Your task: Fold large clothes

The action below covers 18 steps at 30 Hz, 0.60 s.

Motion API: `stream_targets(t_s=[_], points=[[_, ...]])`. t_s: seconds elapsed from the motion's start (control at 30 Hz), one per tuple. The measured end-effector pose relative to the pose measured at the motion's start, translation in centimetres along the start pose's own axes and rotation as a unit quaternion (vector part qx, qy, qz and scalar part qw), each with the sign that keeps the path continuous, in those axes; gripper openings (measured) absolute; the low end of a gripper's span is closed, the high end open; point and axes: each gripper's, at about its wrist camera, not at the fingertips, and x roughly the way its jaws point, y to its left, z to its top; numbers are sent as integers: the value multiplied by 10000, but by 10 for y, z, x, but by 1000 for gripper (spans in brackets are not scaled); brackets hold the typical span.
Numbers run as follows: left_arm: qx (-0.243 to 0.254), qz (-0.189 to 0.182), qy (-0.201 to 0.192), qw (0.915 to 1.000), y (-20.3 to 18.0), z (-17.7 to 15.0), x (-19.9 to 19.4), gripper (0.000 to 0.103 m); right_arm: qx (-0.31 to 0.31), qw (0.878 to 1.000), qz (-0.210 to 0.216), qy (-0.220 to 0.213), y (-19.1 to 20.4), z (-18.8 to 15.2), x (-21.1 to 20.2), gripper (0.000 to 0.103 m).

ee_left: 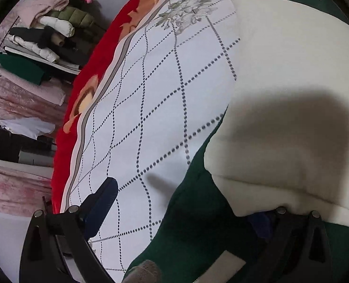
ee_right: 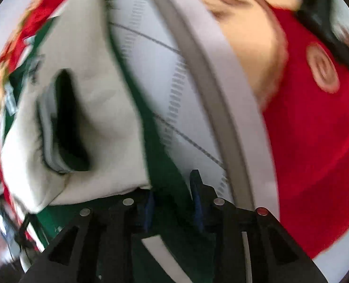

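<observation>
Bedding fills both views: a white sheet (ee_left: 155, 108) with dotted diamond lines lies over a red blanket (ee_left: 98, 54), and the garment (ee_left: 280, 99), cream with dark green panels, is spread on the sheet.

The right gripper (ee_right: 174, 202) points straight down with its jaws narrow and a green fold running up between them; the blur hides whether the pads truly pinch it. The left gripper (ee_left: 186, 202) is spread wide: one blue pad sits over bare sheet, the other is buried under the cream edge, gripping nothing.

In the right view the garment's long axis runs up and away from the claw, its bulk to the left, so that hand is nearer the green edge.

Count: one garment, two grippers, one pile (ee_left: 47, 35) of folded clothes on a sofa beyond the bed.
</observation>
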Motion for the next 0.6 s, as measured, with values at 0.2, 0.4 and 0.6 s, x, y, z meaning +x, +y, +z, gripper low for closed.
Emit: stream_targets(t_s=[0.2,0.4,0.6], points=[[-295,-106,60,9995,12,11,6,103,-629,9980,48,-59,35,22,6,25],[-355,100,15,9993,21,20,5,103,-1217,9919,316,158,71,47,-9,27],[-377,213,21,9991,18,20,7,103,-681,9956,619,200,-7,28,-26,30]])
